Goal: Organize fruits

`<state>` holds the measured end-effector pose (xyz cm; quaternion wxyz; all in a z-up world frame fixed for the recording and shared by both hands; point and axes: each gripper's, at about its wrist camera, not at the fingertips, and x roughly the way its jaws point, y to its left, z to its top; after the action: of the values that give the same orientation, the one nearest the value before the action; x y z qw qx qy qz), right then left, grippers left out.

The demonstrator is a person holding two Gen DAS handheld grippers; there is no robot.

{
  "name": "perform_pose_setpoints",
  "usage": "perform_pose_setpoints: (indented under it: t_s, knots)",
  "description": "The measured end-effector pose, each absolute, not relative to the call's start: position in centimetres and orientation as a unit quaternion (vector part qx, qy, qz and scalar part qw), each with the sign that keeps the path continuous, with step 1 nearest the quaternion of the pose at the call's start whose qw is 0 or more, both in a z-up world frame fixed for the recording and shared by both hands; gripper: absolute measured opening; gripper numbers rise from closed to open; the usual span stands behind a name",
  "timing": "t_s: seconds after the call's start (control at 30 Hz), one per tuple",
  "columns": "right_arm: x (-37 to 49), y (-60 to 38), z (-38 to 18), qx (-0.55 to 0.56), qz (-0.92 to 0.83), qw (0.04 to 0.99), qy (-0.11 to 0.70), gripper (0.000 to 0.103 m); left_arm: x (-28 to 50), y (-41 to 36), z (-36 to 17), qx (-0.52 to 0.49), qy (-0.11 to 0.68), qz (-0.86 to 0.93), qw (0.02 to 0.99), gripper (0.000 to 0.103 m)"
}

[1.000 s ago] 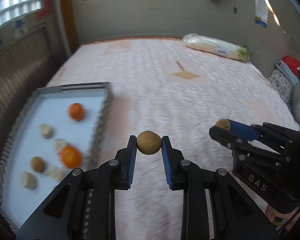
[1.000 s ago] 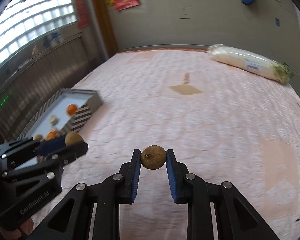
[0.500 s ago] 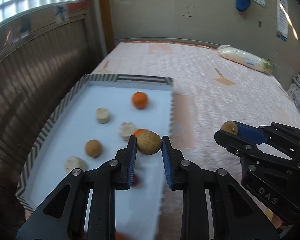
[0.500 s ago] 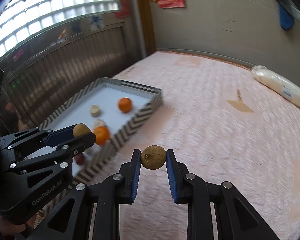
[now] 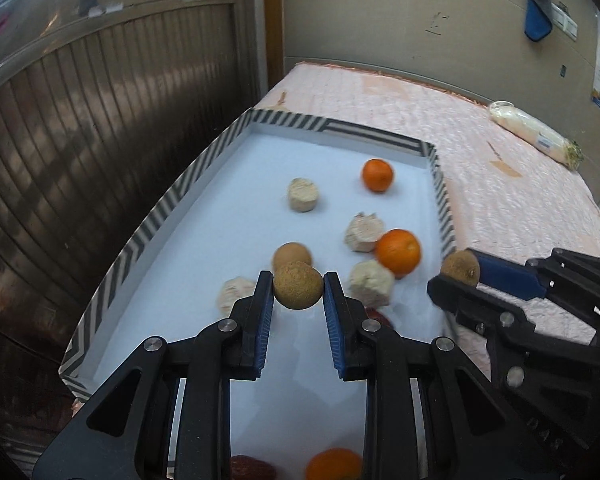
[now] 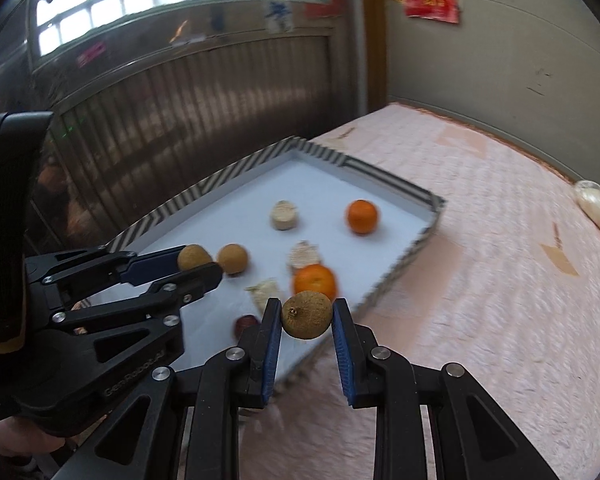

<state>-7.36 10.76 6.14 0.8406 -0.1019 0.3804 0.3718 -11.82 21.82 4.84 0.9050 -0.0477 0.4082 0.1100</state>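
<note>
Both grippers swung across the pink bedspread (image 6: 500, 280) toward the striped tray (image 5: 172, 200) since a second ago — then it sat off to the left, now it filled both views. Left gripper (image 5: 298, 292) pinched a round brown fruit (image 5: 298, 285) over the tray's white floor, pads tight on both sides. Right gripper (image 6: 306, 316) clamped on a second brown fruit (image 6: 307, 314), hanging over the tray's near-right rim. Already in the tray: three oranges (image 5: 398, 251), pale cut chunks (image 5: 303, 195), another brown fruit (image 5: 290, 254), something dark red (image 6: 246, 324) — blurred. Wrapped roll (image 5: 536, 140) lay far back on the bed.
</note>
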Motion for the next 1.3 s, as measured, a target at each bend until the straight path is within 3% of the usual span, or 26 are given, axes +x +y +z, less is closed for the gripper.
perform_pose_setpoints:
  t_s: [0.83, 0.9, 0.93, 0.97, 1.3]
  knots:
    - [-9.4, 14.6, 3.4, -0.156, 0.394, 0.818, 0.389, 0.024, -12.2, 23.1, 3.6, -0.063, 0.42, 0.125, 0.897, 0.026]
    - [-9.1, 14.4, 3.4, -0.15, 0.393, 0.818, 0.392, 0.024, -12.2, 23.1, 3.7, -0.065, 0.42, 0.125, 0.896, 0.036]
    - [-9.1, 14.3, 3.4, -0.146, 0.395, 0.818, 0.392, 0.025, -12.3, 23.1, 3.7, -0.066, 0.419, 0.125, 0.897, 0.048]
    - [-9.2, 14.1, 3.6, -0.143, 0.396, 0.819, 0.391, 0.026, -12.4, 23.1, 3.9, -0.069, 0.413, 0.128, 0.899, 0.055]
    - [-9.5, 11.3, 5.6, -0.116, 0.377, 0.841, 0.371, 0.036, -13.4, 22.5, 6.2, -0.049, 0.366, 0.15, 0.917, 0.058]
